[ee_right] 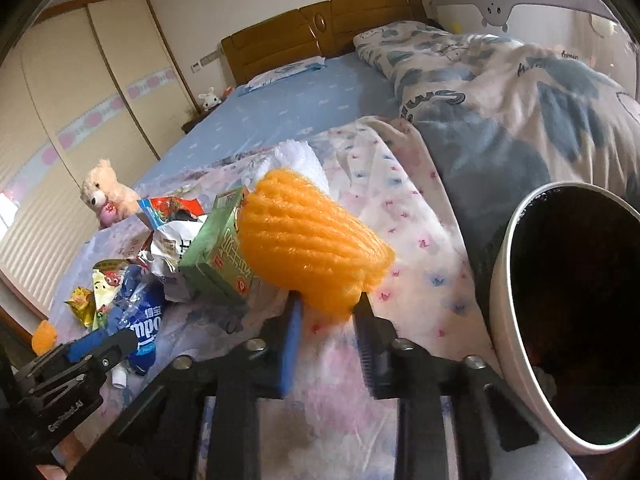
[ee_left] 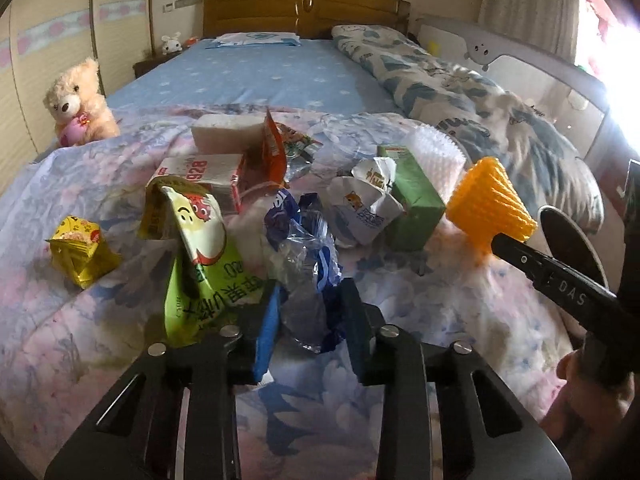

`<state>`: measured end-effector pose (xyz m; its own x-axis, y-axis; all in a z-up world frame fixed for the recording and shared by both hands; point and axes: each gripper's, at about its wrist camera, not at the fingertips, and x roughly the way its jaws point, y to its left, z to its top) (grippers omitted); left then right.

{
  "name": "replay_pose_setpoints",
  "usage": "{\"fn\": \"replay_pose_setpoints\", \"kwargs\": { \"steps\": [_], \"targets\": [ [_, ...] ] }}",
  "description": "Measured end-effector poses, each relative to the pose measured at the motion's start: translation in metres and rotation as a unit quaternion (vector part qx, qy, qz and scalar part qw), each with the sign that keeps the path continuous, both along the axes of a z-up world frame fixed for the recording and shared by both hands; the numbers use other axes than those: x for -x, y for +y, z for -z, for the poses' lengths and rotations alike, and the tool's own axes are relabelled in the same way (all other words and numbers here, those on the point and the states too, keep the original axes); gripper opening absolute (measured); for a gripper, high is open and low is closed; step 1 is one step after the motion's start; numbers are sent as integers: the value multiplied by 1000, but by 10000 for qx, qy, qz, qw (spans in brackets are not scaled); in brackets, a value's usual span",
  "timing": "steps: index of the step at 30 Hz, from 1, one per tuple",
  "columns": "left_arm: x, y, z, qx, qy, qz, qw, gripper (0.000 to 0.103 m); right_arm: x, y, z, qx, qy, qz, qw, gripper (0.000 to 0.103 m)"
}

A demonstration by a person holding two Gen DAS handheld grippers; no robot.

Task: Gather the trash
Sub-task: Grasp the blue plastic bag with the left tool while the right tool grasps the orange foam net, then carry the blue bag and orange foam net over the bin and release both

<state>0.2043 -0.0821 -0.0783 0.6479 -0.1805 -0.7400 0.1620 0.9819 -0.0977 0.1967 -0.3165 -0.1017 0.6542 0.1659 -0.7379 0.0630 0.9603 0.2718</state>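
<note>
Trash lies in a heap on the flowered quilt (ee_left: 420, 300). My left gripper (ee_left: 308, 312) is shut on a crumpled blue and clear plastic wrapper (ee_left: 304, 248) at the near edge of the heap; the right wrist view shows the same grip on that wrapper (ee_right: 146, 328). My right gripper (ee_right: 326, 308) is shut on the narrow end of an orange foam net sleeve (ee_right: 312, 236), which also appears in the left wrist view (ee_left: 492, 204). A white bin with a black liner (ee_right: 508, 280) stands tilted just right of the right gripper, its mouth facing the camera.
The heap holds a green carton (ee_left: 416, 204), a crumpled white wrapper (ee_left: 368, 208), a green-yellow snack bag (ee_left: 196, 240), a yellow wrapper (ee_left: 80, 248), a tissue pack (ee_left: 200, 172) and a white foam net (ee_left: 436, 156). A teddy bear (ee_left: 80, 100) sits at the left; a rolled duvet (ee_left: 460, 92) lies right.
</note>
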Motion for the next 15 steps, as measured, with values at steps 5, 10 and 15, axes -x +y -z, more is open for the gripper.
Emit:
{"fn": "replay_pose_setpoints", "kwargs": {
  "steps": [5, 10, 15],
  "targets": [
    [12, 0, -8, 170, -130, 95, 9997, 24, 13, 2, -7, -26, -146, -121, 9998, 20],
    [28, -7, -19, 285, -282, 291, 9988, 23, 28, -3, -14, -138, -200, -70, 9997, 20],
    [44, -15, -26, 405, -334, 423, 9977, 23, 46, -9, -23, -193, -273, -47, 9994, 20]
  ]
}}
